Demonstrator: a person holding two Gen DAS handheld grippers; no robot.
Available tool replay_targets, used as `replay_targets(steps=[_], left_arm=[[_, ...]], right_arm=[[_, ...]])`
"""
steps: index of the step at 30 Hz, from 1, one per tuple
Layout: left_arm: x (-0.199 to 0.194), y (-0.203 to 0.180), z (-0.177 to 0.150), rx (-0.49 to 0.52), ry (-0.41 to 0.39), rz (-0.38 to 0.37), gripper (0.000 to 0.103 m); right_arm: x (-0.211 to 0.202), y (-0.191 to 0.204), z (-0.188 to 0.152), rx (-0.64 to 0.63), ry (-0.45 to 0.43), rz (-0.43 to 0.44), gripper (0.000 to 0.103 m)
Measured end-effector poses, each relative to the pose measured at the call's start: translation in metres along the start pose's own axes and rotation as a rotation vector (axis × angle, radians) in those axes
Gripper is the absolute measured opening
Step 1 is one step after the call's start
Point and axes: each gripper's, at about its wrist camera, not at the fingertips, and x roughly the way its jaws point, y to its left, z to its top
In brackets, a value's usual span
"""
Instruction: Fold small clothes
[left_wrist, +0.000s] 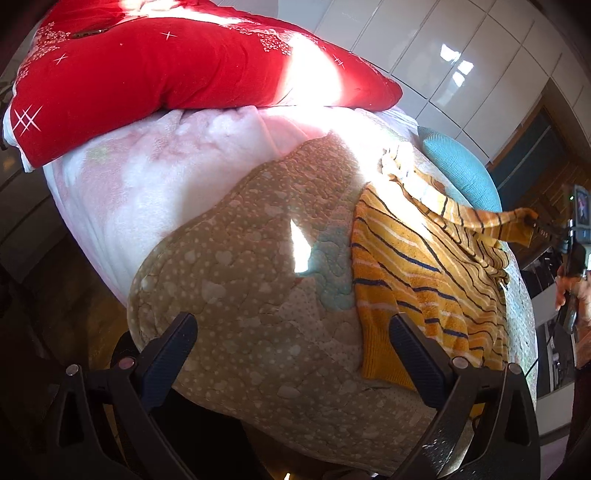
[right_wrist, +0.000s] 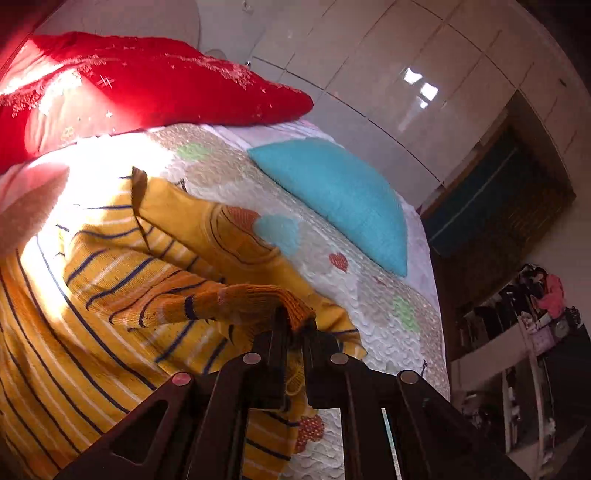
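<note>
Pinching a sleeve cuff, the right gripper (right_wrist: 295, 325) holds part of the striped yellow sweater (right_wrist: 92, 314) lifted off the bed quilt (right_wrist: 369, 295), its fingers closed on the knit. The left gripper (left_wrist: 291, 343) hangs with fingers spread wide and empty above the quilt, just beside the sweater's hem. Farther back lie a blue cushion (right_wrist: 340, 199) and a red pillow (left_wrist: 166, 74), with glossy white cupboards (right_wrist: 424, 74) behind. No readable writing shows.

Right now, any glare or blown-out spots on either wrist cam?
Left wrist: sunlight blows out the pink blanket and the collar of the striped yellow sweater. Right wrist: sweater's left side is washed out; window glare on the glossy wardrobe doors.
</note>
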Motion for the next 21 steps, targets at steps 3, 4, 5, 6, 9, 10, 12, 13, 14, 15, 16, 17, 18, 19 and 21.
replay_targets(steps=[3, 4, 5, 6, 9, 10, 12, 13, 14, 15, 16, 17, 18, 19, 21], left_arm=[[-0.001, -0.007, 0.0, 0.016, -0.002, -0.005, 0.103], [-0.001, -0.009, 0.0, 0.024, -0.003, -0.004, 0.103], [-0.001, -0.012, 0.0, 0.033, -0.003, -0.001, 0.103], [0.0, -0.014, 0.0, 0.043, -0.002, 0.004, 0.103], [0.006, -0.019, -0.001, 0.053, 0.017, 0.005, 0.103], [0.009, -0.021, -0.001, 0.051, 0.025, 0.001, 0.103], [0.013, -0.027, -0.002, 0.051, 0.038, -0.012, 0.103], [0.014, -0.03, -0.003, 0.056, 0.043, -0.018, 0.103], [0.015, -0.034, -0.004, 0.065, 0.045, -0.023, 0.103], [0.016, -0.039, -0.005, 0.076, 0.047, -0.027, 0.103], [0.017, -0.044, -0.006, 0.088, 0.049, -0.031, 0.103], [0.018, -0.047, -0.007, 0.099, 0.053, -0.033, 0.103], [0.018, -0.05, -0.008, 0.108, 0.057, -0.034, 0.103], [0.019, -0.053, -0.008, 0.116, 0.06, -0.035, 0.103], [0.018, -0.055, -0.009, 0.123, 0.061, -0.032, 0.103]], right_arm=[[0.036, -0.017, -0.035, 0.036, 0.13, -0.048, 0.022], [0.039, -0.028, -0.044, 0.089, 0.151, -0.024, 0.023], [0.04, -0.04, -0.052, 0.153, 0.163, 0.006, 0.025], [0.038, -0.053, -0.058, 0.219, 0.167, 0.038, 0.03], [0.032, -0.083, -0.072, 0.404, 0.156, 0.158, 0.039], [0.031, -0.089, -0.076, 0.458, 0.151, 0.209, 0.043], [0.031, -0.092, -0.078, 0.554, 0.143, 0.32, 0.052], [0.033, -0.092, -0.079, 0.598, 0.139, 0.375, 0.056], [0.038, -0.09, -0.079, 0.636, 0.137, 0.418, 0.057], [0.043, -0.088, -0.078, 0.664, 0.138, 0.441, 0.06], [0.049, -0.084, -0.077, 0.681, 0.141, 0.449, 0.062], [0.056, -0.08, -0.076, 0.69, 0.148, 0.446, 0.064], [0.066, -0.076, -0.074, 0.698, 0.162, 0.443, 0.064], [0.075, -0.07, -0.072, 0.713, 0.177, 0.455, 0.063], [0.095, -0.061, -0.072, 0.752, 0.21, 0.538, 0.024]])
